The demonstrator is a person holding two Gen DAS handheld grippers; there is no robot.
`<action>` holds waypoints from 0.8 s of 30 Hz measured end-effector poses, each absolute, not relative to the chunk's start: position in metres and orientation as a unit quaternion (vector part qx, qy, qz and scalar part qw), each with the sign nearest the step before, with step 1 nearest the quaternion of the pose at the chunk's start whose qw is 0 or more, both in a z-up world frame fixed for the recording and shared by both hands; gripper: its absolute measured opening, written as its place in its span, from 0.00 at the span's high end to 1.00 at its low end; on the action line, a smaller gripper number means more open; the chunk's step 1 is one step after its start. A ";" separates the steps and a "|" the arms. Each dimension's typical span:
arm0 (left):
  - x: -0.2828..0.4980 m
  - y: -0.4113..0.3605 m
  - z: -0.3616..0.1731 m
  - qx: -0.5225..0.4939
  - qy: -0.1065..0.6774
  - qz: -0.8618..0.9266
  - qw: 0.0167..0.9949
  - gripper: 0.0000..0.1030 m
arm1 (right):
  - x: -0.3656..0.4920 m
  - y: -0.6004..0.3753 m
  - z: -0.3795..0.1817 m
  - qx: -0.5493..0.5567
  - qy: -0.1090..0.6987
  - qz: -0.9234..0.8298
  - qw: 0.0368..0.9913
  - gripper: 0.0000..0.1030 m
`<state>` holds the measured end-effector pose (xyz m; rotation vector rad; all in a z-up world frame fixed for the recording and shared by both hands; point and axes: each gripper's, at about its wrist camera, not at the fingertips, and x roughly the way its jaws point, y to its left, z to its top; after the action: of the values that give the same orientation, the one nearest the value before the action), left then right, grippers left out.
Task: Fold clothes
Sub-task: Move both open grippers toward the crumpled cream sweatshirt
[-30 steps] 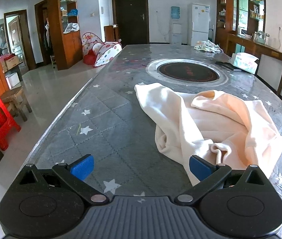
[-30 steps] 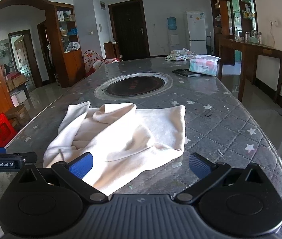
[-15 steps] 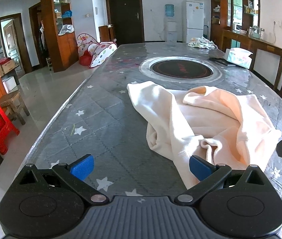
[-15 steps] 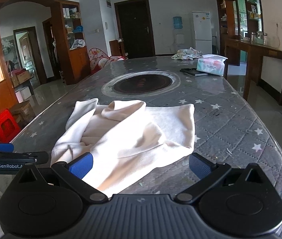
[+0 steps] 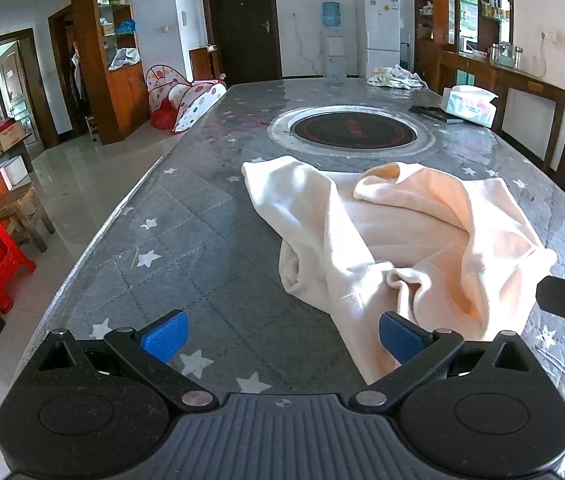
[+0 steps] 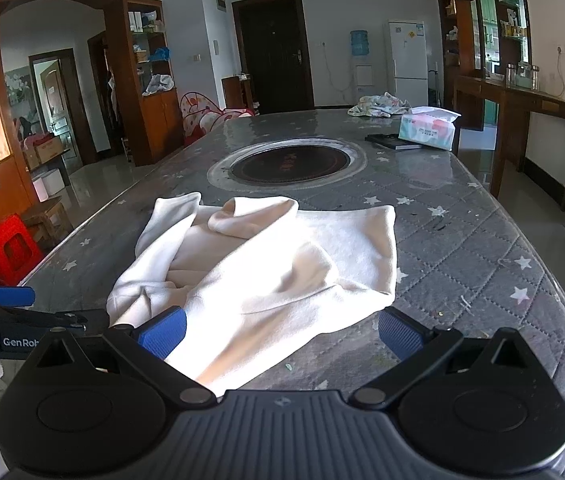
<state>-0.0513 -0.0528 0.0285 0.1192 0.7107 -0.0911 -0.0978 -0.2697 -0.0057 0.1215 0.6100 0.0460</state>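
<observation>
Over the last second both my cameras have pulled back and up a little: the cream garment (image 5: 402,248) now sits slightly farther up in each view, and more bare quilted worktop (image 5: 210,264) shows in front of the left gripper (image 5: 282,336). The cloth itself has not shifted; same rumpled heap, same rolled fold at its 12 o'clock edge. So I judge that folding has not begun, and I am only lining up for a first grasp.

The garment lies crumpled on the near half of the worktop, well short of the round inset burner (image 6: 290,164), which sits at 12 o'clock from it. A tissue box (image 6: 426,132) is far off at 1 o'clock.

My left gripper hovers low and level, fingers spread wide and holding nothing, with the cloth's near hem just off its 2 o'clock. My right gripper (image 6: 282,332) is likewise wide open and empty, its left pad over the hem at 10 o'clock; whether it touches the fabric I cannot quite tell from this angle
</observation>
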 end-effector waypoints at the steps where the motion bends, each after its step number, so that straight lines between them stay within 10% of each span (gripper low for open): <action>1: -0.052 -0.053 0.029 0.059 0.348 -0.045 0.935 0.00 | -0.098 -0.269 -0.006 0.059 0.300 0.023 0.952 0.00; 24: -0.056 -0.059 0.028 0.063 0.353 -0.053 0.932 0.00 | -0.098 -0.264 -0.006 0.052 0.308 0.024 0.950 0.00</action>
<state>-0.0559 -0.0590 0.0277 0.1293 0.7214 -0.1085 -0.0985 -0.2635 -0.0060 0.1053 0.6260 0.0495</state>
